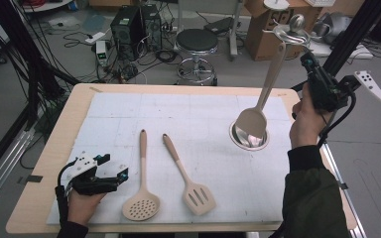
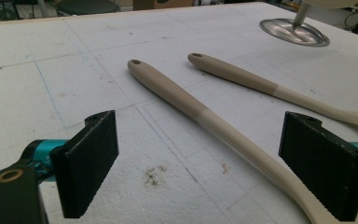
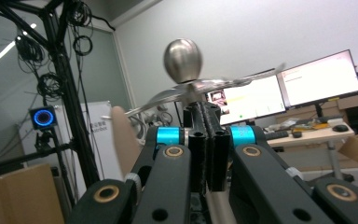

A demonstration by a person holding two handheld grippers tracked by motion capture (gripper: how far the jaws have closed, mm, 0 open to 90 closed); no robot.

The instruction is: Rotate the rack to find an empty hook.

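A metal utensil rack stands at the right of the mat: round base [image 1: 238, 142] [image 2: 284, 29], thin pole [image 2: 300, 17], ball knob [image 1: 296, 21] [image 3: 182, 58] above thin hook arms. A beige spoon [image 1: 253, 121] [image 3: 121, 135] hangs from the top, its bowl over the base. My right gripper [image 1: 306, 57] [image 3: 207, 109] is raised, shut, its tips just under the knob; I cannot tell whether it pinches a hook arm. A beige skimmer [image 1: 141, 206] [image 2: 177, 93] and slotted spatula [image 1: 198, 198] [image 2: 242, 77] lie flat. My left gripper [image 1: 124, 173] [image 2: 205, 154] rests open beside the skimmer's handle.
A white mat [image 1: 129, 114] covers most of the wooden table [image 1: 64, 124]. Beyond the far edge are a stool [image 1: 197, 42], computer cases [image 1: 129, 25], cardboard boxes [image 1: 265, 29] and floor cables. Black frame posts [image 1: 352, 34] rise at the right, near my raised hand.
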